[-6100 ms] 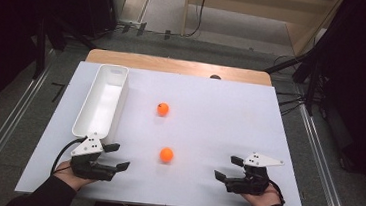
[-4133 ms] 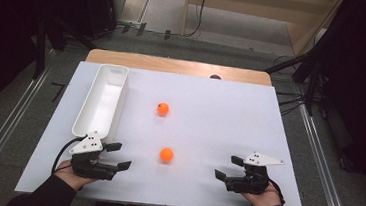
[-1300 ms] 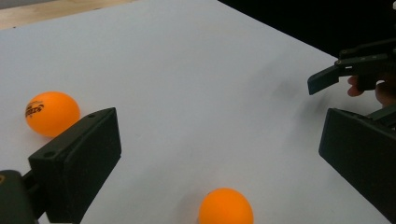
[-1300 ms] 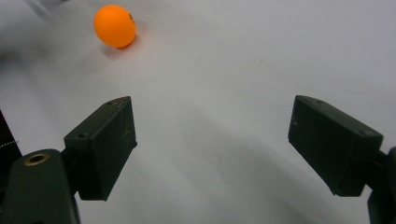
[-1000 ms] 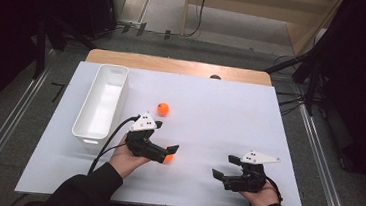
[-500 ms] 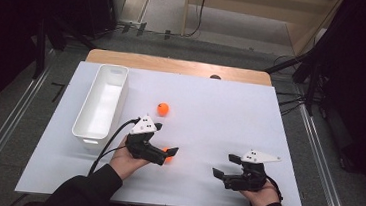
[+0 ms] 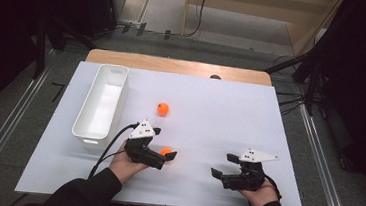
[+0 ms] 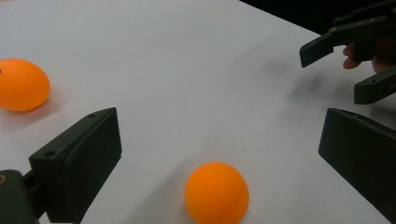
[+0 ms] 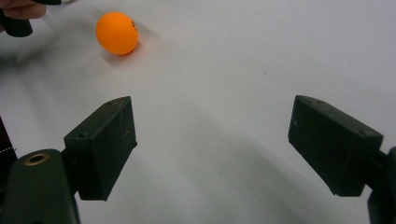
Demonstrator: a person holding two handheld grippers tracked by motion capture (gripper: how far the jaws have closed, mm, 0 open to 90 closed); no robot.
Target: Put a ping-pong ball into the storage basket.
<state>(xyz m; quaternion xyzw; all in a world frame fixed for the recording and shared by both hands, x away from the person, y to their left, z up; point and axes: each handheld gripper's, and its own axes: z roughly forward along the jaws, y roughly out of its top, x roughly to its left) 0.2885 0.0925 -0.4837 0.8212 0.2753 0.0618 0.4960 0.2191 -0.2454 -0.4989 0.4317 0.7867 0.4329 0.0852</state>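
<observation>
Two orange balls lie on the white table. The near ball (image 7: 166, 152) (image 8: 216, 192) sits on the surface between the open jaws of my left gripper (image 7: 162, 154) (image 8: 219, 154), touching neither jaw. The far ball (image 7: 163, 109) (image 8: 21, 84) rests alone beyond it, toward the bin. My right gripper (image 7: 221, 166) (image 9: 212, 140) is held low near the front right, open, with bare table between its fingers. In the right gripper view, an orange ball (image 9: 116, 32) lies ahead at upper left, beside the other hand.
A long white bin (image 7: 101, 103) stands empty at the left of the table, behind my left hand. The left gripper's cable (image 7: 112, 144) trails back toward the person. The right gripper (image 8: 355, 46) shows far off in the left gripper view.
My left gripper has travelled from the front-left corner to the near ball and now straddles it, jaws still open. The right gripper has hardly moved. Neither ball has moved.
</observation>
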